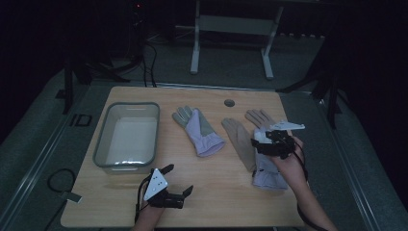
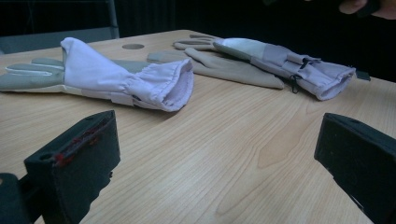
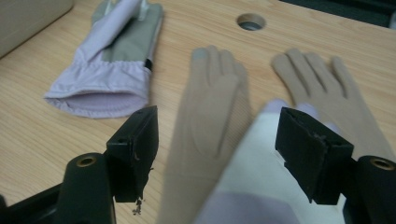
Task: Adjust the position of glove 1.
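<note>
Two gloves wait on the counter [image 1: 202, 192]; the lilac glove [image 1: 267, 168] lies under the right claw [image 1: 267, 144], jaws wide, perhaps ready to grab it; the left claw [image 1: 179, 179] rests wide apart near the tub [image 1: 103, 144], out of the way.

lilac-cuffed glove [image 1: 266, 168] flat under right hand

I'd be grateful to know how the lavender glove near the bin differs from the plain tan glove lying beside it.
The lavender glove is two-toned, pale purple with grey-green fingers; the tan glove is one beige colour throughout. The lavender glove has a gathered, flaring open cuff, whereas the tan glove lies thin and flat. The lavender glove lies on its own, while the tan glove is partly overlapped by another lavender glove. Both rest on the wooden table, fingers pointing away from the person.
</note>
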A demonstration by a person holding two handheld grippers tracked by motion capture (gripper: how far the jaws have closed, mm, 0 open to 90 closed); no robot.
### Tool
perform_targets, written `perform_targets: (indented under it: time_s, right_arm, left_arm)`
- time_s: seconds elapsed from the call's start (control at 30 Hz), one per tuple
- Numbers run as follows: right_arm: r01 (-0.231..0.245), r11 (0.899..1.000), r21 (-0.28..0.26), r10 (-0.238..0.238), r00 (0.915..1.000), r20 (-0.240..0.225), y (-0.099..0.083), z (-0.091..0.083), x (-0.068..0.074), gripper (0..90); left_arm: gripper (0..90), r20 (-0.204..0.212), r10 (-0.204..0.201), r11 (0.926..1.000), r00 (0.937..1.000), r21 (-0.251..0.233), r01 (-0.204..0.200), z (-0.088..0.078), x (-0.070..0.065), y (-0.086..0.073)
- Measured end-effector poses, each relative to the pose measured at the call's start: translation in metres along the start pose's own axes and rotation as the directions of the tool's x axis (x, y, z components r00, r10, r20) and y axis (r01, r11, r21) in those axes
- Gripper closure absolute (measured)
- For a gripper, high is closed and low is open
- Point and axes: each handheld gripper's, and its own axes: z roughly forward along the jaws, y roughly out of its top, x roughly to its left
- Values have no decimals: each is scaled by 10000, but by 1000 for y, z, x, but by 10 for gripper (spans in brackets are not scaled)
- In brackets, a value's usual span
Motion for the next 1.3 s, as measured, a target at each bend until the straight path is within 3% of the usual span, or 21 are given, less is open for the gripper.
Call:
perform_targets:
  time_s: [0.17,0.27,0.33,0.43,0.53,0.77,1.03,1.27,1.3]
  right_arm:
    - [283,9994,209,-272,9983,-509,16,16,15,308]
    - [434,9986,307,-416,9975,-574,26,27,23,328]
    - [599,9980,181,-592,9975,-380,32,33,26,417]
    - [856,9960,247,-844,9954,-444,39,43,31,476]
    - [1127,9929,388,-1102,9919,-627,47,55,39,524]
    - [1319,9882,772,-1194,9817,-1484,63,85,51,615]
    - [2136,9710,1073,-1911,9633,-1886,76,122,67,557]
    - [2087,9683,1376,-1810,9650,-1899,81,150,73,542]
    - [2211,9638,1488,-1913,9626,-1917,82,157,75,534]
  left_arm:
    - [2,18,-4,10000,10000,-2,4,0,0,0]
    - [2,29,-39,10000,10000,-5,39,0,0,0]
    - [2,51,-114,9999,9999,7,114,0,1,0]
    - [2,84,-202,9998,9998,-43,203,0,1,0]
    - [2,86,-158,9999,9998,-11,158,0,1,0]
    - [2,111,-90,10000,9999,-10,90,0,1,0]
    - [2,72,-134,9999,9999,-29,134,0,1,0]
    - [2,78,-75,10000,9999,-17,76,0,0,0]
    - [2,89,-72,10000,9999,-18,72,0,0,0]
